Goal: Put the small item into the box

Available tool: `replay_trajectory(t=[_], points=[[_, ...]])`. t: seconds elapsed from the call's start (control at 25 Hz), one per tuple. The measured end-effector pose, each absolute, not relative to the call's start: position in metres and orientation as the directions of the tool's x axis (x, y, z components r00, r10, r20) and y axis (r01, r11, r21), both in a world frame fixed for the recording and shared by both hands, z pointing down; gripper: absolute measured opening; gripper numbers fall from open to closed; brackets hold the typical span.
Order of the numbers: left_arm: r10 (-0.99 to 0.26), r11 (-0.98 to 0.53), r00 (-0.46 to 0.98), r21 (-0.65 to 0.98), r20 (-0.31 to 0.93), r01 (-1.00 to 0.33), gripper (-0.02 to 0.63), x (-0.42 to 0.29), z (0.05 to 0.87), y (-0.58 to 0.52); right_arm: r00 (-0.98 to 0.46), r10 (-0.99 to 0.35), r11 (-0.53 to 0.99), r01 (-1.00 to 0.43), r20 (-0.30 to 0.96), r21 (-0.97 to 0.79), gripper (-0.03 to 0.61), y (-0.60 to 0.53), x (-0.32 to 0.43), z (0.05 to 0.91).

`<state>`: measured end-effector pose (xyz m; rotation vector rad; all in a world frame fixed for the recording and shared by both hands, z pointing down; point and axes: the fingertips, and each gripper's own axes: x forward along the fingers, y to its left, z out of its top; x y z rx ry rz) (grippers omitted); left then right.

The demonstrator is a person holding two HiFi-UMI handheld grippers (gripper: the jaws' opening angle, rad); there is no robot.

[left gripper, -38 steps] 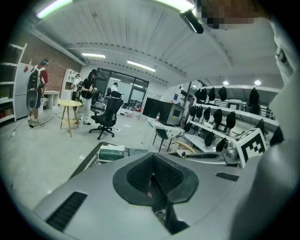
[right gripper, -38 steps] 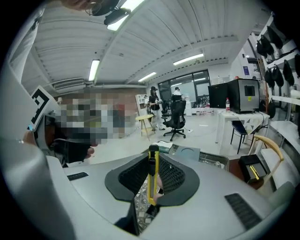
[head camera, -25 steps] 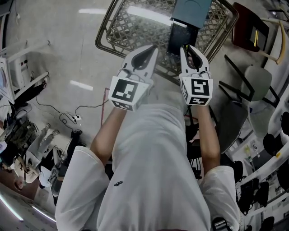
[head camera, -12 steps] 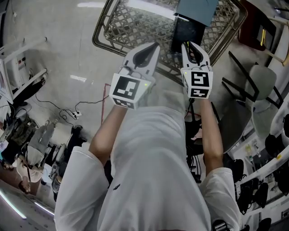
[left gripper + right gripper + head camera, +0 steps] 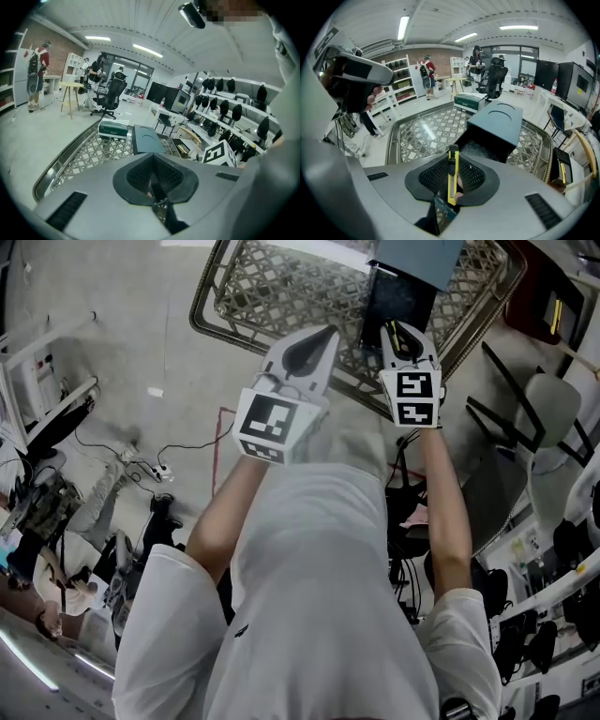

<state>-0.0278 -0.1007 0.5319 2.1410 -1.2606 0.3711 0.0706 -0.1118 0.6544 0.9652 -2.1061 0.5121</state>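
Observation:
My right gripper [image 5: 452, 183] is shut on a yellow utility knife [image 5: 452, 172] that stands upright between its pads. Just ahead of it a dark teal box [image 5: 496, 125] lies on the lattice-topped table [image 5: 429, 129], open side facing me. In the head view the right gripper [image 5: 395, 330] sits at the box's dark mouth [image 5: 398, 298]. My left gripper [image 5: 318, 337] hovers beside it over the table's near rim, jaws together with nothing in them. From the left gripper view the box [image 5: 146, 139] lies ahead, slightly right of the left gripper [image 5: 154, 185].
A small green-and-white box [image 5: 469, 101] rests at the table's far end. Chairs [image 5: 548, 399] crowd the right side, and cables with a power strip [image 5: 155, 470] trail over the floor at left. People stand in the background by shelves.
Both grippers have moved forward over the table's rim. The right one, with the knife, has closed in on the box's mouth.

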Motion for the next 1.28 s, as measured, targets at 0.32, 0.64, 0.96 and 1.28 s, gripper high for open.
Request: replay_trajectory(t=[0.32,0.64,0.96,1.28], points=[[-0.671,-0.341,0.505,0.378,0.543,-0.86,0.002,-0.028,0.549,-0.1,-0.391,-0.366,0.7,-0.714,0.844,-0.028,0.055,-0.104,0.068,0.686],[-0.657,-0.343,0.512,0.385,0.553,-0.857,0.002,-0.026,0.559,-0.098,-0.322,-0.206,0.756,-0.652,0.924,-0.059,0.055,-0.086,0.069,0.716],[-0.658,-0.337,0.508,0.386,0.556,-0.859,0.002,-0.029,0.563,-0.1,-0.277,-0.146,0.788,-0.613,0.95,-0.058,0.055,-0.086,0.066,0.727],[-0.659,-0.333,0.507,0.389,0.555,-0.859,0.002,-0.031,0.565,-0.099,-0.259,-0.112,0.802,-0.594,0.959,-0.066,0.064,-0.08,0.069,0.734]])
